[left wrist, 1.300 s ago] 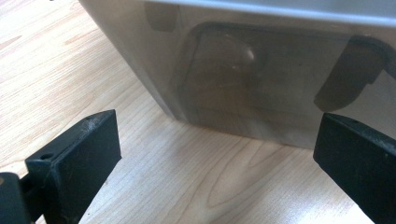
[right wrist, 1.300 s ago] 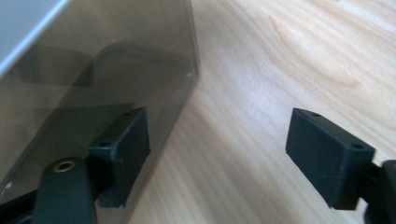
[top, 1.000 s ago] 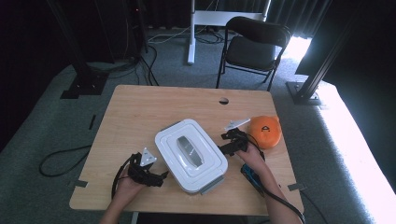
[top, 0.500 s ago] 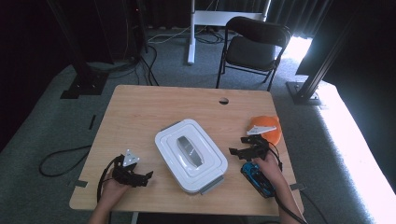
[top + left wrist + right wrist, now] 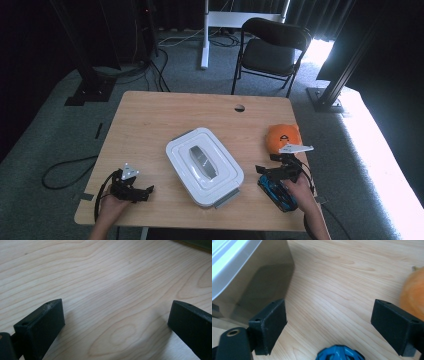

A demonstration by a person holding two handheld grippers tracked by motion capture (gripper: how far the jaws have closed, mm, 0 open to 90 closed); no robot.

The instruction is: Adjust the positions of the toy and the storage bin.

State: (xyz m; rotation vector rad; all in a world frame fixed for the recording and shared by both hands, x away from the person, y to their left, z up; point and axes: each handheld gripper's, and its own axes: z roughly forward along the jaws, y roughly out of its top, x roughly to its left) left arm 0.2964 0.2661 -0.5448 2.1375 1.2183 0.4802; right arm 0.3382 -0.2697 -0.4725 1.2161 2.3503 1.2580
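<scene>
Centrally on the wooden table (image 5: 150, 125) sits one white lidded container (image 5: 204, 166), a rounded rectangle lying at a slant, with stepped ridges around the lid, a grey oval handle on top and a grey latch tab at its near right corner. In the right gripper view its side wall (image 5: 249, 282) looks translucent and greyish under a pale lid edge.

To its right, near the table's near right corner, lies one blue object (image 5: 278, 192), dark blue with black openwork; in the right gripper view its rounded blue top (image 5: 339, 355) pokes up at the bottom edge, between and below the jaws. Farther back on the right lies one orange object (image 5: 283, 136), rounded and soft-looking, with a small dark mark on it; it shows blurred at the right edge of the right gripper view (image 5: 412, 298).

Two grippers are in play. The right gripper (image 5: 272, 169) is held just above the blue object, between the container and the orange thing; its jaws stand wide apart, have just been opening, and have bare table between them. The left gripper (image 5: 144, 191) rests low over the near left part of the table, well apart from the container; its jaws are also spread wide, with plain wood grain between them.

One black folding chair (image 5: 272, 50) stands beyond the far edge of the table.
</scene>
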